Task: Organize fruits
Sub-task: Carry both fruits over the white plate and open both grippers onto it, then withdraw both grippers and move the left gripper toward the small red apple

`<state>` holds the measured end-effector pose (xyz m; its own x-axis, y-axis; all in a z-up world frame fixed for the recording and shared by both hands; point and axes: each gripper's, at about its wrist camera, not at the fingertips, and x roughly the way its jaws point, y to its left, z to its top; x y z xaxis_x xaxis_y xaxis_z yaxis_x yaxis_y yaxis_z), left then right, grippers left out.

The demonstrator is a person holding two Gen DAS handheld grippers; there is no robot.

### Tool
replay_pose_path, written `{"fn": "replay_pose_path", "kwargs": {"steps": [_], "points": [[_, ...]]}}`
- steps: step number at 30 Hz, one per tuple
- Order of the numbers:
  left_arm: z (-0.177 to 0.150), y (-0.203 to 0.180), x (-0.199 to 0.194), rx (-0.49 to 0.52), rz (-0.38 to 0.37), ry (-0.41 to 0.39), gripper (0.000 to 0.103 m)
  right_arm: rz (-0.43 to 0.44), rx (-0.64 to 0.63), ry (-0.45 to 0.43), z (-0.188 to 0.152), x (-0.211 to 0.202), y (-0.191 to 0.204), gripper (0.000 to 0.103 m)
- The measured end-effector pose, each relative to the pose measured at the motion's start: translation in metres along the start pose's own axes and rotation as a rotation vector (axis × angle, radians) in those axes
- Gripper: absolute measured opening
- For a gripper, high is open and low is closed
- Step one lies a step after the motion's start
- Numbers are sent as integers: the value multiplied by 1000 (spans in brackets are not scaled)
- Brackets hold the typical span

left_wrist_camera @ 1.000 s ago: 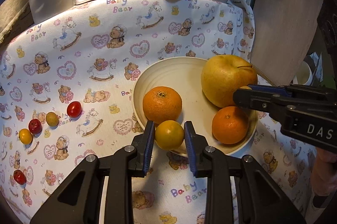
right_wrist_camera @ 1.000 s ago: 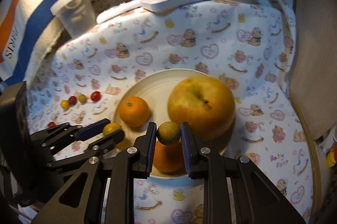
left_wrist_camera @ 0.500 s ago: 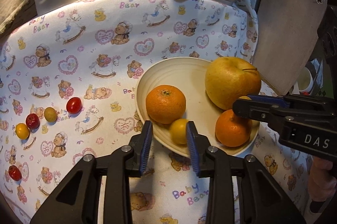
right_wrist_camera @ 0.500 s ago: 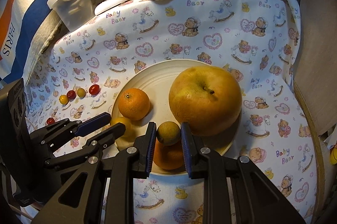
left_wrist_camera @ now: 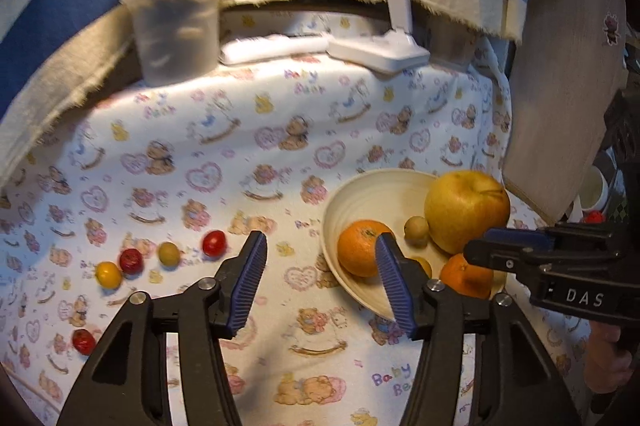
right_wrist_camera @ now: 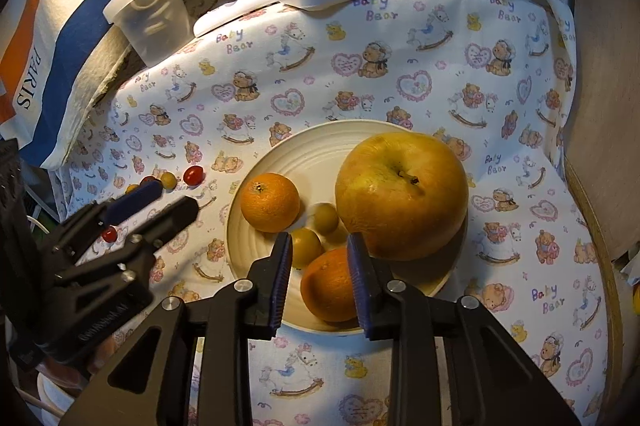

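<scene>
A cream bowl (right_wrist_camera: pixel 320 126) (left_wrist_camera: pixel 360 186) holds a big yellow apple (right_wrist_camera: pixel 402 196) (left_wrist_camera: pixel 466 210), two oranges (right_wrist_camera: pixel 270 202) (right_wrist_camera: pixel 328 286), a small yellow fruit (right_wrist_camera: pixel 306 246) and a small greenish fruit (right_wrist_camera: pixel 325 218) (left_wrist_camera: pixel 416 226). My right gripper (right_wrist_camera: pixel 320 278) hangs over the nearer orange. Its jaws are opening and the pads press on nothing. My left gripper (left_wrist_camera: pixel 320 282) (right_wrist_camera: pixel 172 198) is above the cloth just left of the bowl, jaws opening with nothing between them. Several cherry tomatoes lie on the cloth at the left, among them a red one (left_wrist_camera: pixel 214 243) and a yellow one (left_wrist_camera: pixel 108 274).
At the back stand a clear plastic tub (left_wrist_camera: pixel 176 34), a white lamp base (left_wrist_camera: pixel 380 54) and a striped cloth. A wooden board (left_wrist_camera: pixel 560 106) leans at the right. A person's hand (left_wrist_camera: pixel 608 358) grips the right gripper's handle.
The left gripper let the yellow fruit go into the bowl, opened wide and drew up and back. The right gripper released the greenish fruit, which now lies in the bowl.
</scene>
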<state>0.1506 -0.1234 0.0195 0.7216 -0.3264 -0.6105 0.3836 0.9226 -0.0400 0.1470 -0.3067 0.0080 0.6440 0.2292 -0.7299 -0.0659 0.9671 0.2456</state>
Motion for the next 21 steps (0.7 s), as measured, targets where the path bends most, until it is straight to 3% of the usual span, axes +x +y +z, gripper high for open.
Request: {"fn": "replay_pose_path", "kwargs": {"steps": [6, 8, 14, 16, 18, 21], "points": [[5, 25, -34, -12, 103, -98, 59, 24, -17, -57, 0, -14, 6, 31], [5, 34, -49, -12, 132, -133, 64, 60, -17, -57, 0, -15, 7, 35], [-2, 54, -83, -16, 165, -200, 75, 44, -68, -108, -3, -24, 24, 36], [-4, 60, -90, -27, 170, -209, 76, 45, -87, -161, -6, -32, 32, 37], [-7, 65, -96, -44, 172, -218, 78, 33, -120, -211, -8, -39, 39, 52], [-11, 69, -105, -48, 187, -249, 80, -12, -172, -299, -13, -50, 51, 56]]}}
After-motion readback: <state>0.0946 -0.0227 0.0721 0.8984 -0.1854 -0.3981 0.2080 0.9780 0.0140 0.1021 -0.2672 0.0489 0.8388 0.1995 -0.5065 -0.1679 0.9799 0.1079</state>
